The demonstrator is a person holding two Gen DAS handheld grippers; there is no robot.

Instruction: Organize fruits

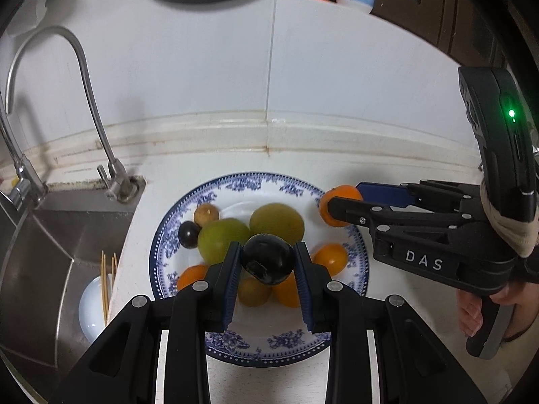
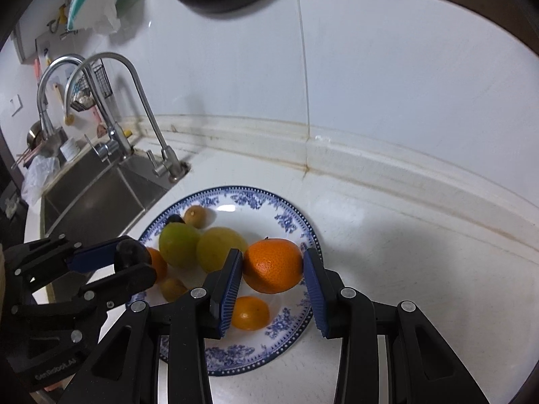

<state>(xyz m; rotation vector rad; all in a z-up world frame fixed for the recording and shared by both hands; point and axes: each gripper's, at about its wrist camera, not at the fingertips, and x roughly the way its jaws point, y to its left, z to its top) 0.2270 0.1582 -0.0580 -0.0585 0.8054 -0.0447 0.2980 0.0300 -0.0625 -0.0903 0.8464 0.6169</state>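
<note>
Over by the sink side, the left tongs (image 1: 267,262) are clamped on a dark plum (image 1: 267,259) held just above the fruit heaped on the blue-patterned plate (image 1: 235,353), which already carries two green fruits, a few small orange ones and some little brown and dark ones. To the right, the right tongs (image 2: 273,267) are clamped on an orange (image 2: 273,266) above the plate's rim. I'd judge the sorting nearly finished, since no loose fruit shows on the counter (image 2: 404,269); only these two remain to set down.
</note>
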